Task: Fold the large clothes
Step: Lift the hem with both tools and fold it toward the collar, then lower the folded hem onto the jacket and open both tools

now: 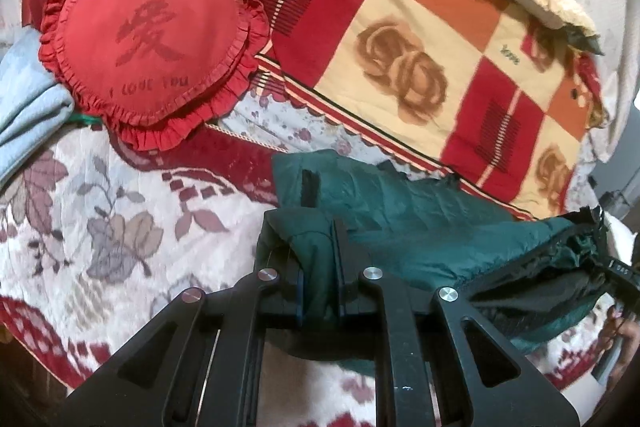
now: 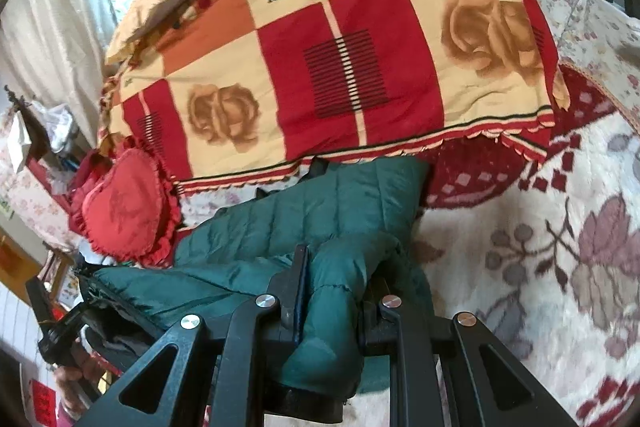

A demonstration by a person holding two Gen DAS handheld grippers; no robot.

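1. Your green padded jacket lies on the flowered bedspread, just in front of the checked rose quilt. Its far part rests flat while the near edge is lifted between your two tools.
2. Your left gripper is clamped on a fold of the jacket's dark green fabric, jaws nearly together with cloth bunched between them.
3. Your right gripper is likewise pinched on a thick quilted edge, so its jaws stand slightly wider.
4. Holding both ends like this likely lets you carry one edge over as a single straight fold.
5. The jacket looks puffy, stitched in channels, slightly shiny, with a dark lining showing at one end.
6. A red heart cushion sits to the side, apart from the jacket.
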